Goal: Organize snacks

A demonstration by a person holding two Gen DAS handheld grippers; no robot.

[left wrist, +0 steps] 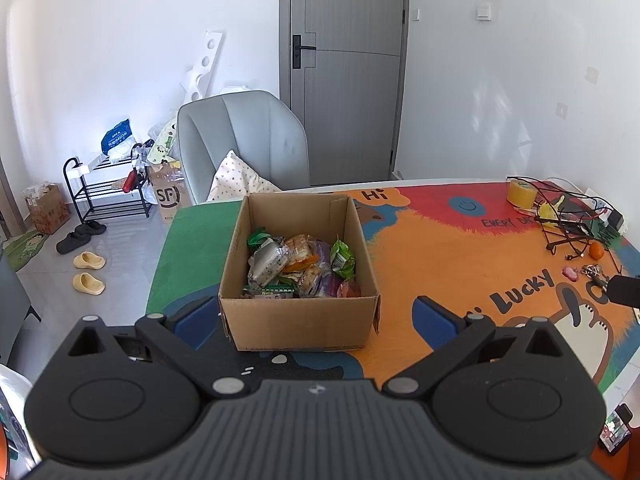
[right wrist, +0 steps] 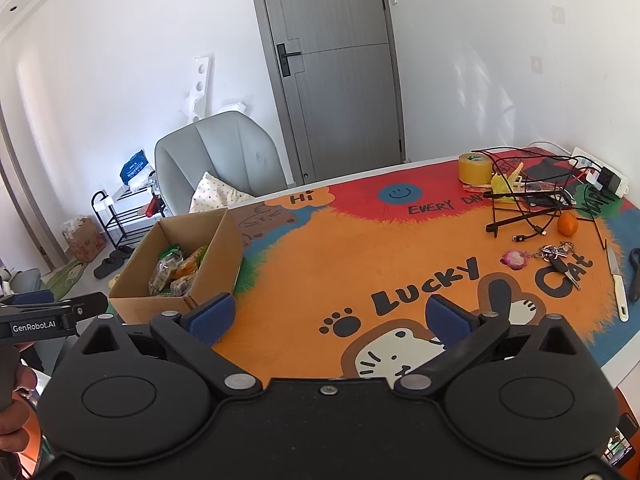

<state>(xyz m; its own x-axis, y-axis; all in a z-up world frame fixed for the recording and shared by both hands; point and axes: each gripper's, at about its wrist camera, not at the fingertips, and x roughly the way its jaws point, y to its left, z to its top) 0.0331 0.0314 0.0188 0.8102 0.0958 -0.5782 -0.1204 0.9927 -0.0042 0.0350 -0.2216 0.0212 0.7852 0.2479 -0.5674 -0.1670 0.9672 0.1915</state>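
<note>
White walls [left wrist: 120,40] are enclosing the room, with a grey door [left wrist: 348,72] standing shut at the back and sunlight falling in patches on the right-hand wall. A pale grey armchair [left wrist: 240,140] holding a spotted cushion [left wrist: 236,180] is sitting beyond the surface [left wrist: 460,248], which is wearing a bright cartoon mat. A black shoe rack [left wrist: 108,192] is standing on the grey tiled floor [left wrist: 120,248], with slippers [left wrist: 89,272] lying near it.

A cardboard box [left wrist: 298,268] sits on the counter [left wrist: 460,256] toward its left end, with snack packets [left wrist: 300,266] inside. Behind it stands a chair [left wrist: 240,140] holding a cushion [left wrist: 240,178]. Far right on the counter lie a tape roll [right wrist: 475,168], tangled cables [right wrist: 528,196], an orange [right wrist: 567,224], keys [right wrist: 558,256] and what looks like a knife [right wrist: 618,284]. A shoe rack [left wrist: 106,188] stands on the floor, left of the chair.
</note>
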